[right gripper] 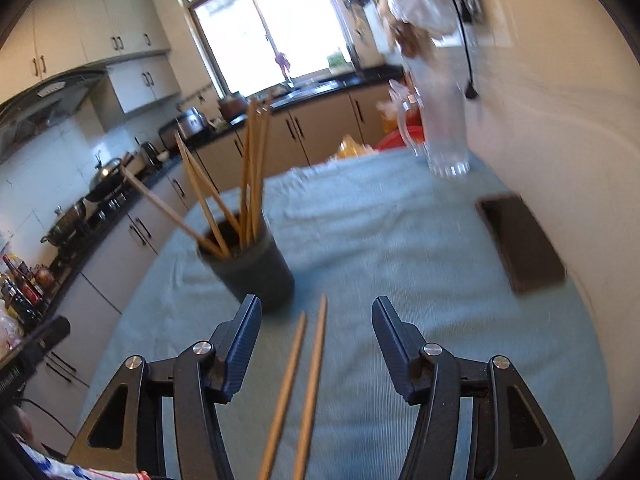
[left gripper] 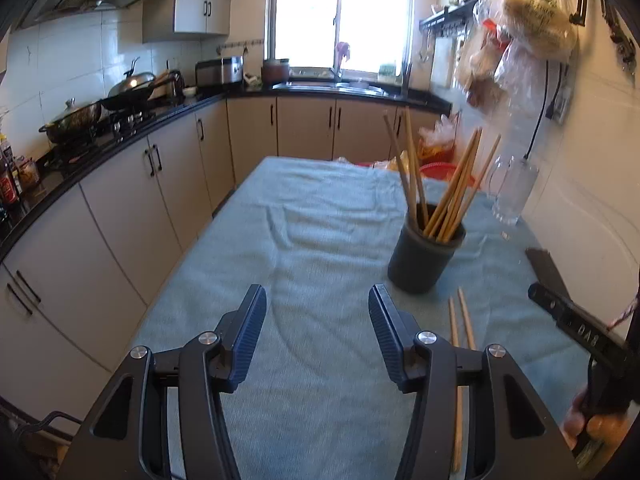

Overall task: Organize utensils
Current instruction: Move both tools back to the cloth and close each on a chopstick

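Note:
A dark cup [left gripper: 422, 258] stands on the blue-green cloth [left gripper: 320, 220] and holds several wooden chopsticks [left gripper: 452, 196]. It also shows in the right wrist view [right gripper: 256, 268]. Two loose chopsticks [left gripper: 460, 324] lie on the cloth in front of the cup. My left gripper [left gripper: 317, 300] is open and empty, to the left of them. In the right wrist view the two loose chopsticks [right gripper: 304, 380] lie between the open fingers of my right gripper [right gripper: 316, 312], which holds nothing. The right gripper's body shows at the left wrist view's right edge [left gripper: 576, 328].
A clear glass jug [right gripper: 444, 140] stands at the table's far right by the wall. A dark flat phone-like object [right gripper: 520, 240] lies on the cloth at the right. Kitchen counters with pans [left gripper: 120, 96] and cabinets run along the left and back.

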